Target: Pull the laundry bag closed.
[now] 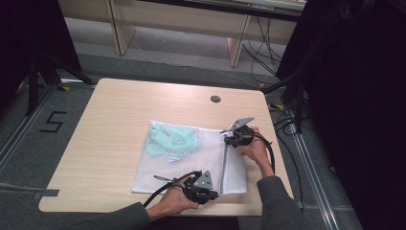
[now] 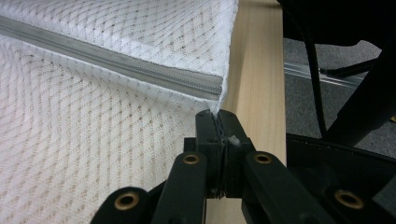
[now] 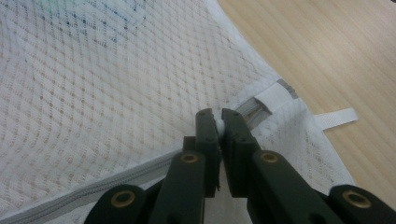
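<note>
While a taped 5 [image 1: 52, 121] marks the floor, both claws, left [image 1: 214, 191] and right [image 1: 226, 137], pinch the mesh bag [image 1: 191, 158].

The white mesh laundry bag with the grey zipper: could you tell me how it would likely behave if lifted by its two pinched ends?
The white mesh laundry bag would probably sag between the grips, being thin netting lying flat. It is likely light, holding only a pale green garment. Its open weave looks unlikely to slip.

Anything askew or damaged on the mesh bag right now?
Nothing stands out. The white mesh laundry bag lies flat on the table, zipper straight and closed, the left gripper and right gripper pinching its ends.
</note>
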The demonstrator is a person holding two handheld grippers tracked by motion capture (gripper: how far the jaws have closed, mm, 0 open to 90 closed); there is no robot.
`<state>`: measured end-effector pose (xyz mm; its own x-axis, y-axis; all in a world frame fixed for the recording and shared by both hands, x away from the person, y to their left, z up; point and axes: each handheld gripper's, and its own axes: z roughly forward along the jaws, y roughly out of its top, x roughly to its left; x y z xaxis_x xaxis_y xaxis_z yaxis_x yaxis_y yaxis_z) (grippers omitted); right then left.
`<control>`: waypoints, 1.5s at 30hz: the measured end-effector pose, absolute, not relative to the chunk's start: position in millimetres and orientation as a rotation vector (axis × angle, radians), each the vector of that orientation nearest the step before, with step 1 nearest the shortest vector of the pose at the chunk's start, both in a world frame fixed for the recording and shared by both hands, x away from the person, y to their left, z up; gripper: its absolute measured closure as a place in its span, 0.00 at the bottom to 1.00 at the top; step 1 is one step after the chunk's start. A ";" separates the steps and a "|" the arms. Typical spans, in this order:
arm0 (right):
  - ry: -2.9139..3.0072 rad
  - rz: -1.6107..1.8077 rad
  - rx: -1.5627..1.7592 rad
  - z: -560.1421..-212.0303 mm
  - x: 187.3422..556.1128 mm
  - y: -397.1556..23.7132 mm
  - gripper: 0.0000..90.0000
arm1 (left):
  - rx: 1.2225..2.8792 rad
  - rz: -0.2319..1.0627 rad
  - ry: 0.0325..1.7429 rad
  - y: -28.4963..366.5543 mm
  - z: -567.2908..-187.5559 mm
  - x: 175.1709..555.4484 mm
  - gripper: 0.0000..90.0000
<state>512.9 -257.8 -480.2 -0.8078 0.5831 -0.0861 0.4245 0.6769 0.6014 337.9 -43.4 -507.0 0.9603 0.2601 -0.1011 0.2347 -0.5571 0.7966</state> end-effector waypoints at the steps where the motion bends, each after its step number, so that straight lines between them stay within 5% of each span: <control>1: 2.621 0.840 0.805 -480.2 512.9 -257.8 0.96 | 2.185 0.029 0.345 -43.3 -507.2 337.9 0.98; 45: 2.523 0.874 0.879 -485.6 530.9 -268.1 0.96 | 2.172 -0.031 0.353 -49.4 -510.9 332.3 0.98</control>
<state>530.9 -268.1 -485.6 -0.7557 0.6470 -0.1016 0.4454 0.6214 0.6446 332.3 -49.4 -510.9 0.9588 0.2402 -0.1515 0.2628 -0.5480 0.7941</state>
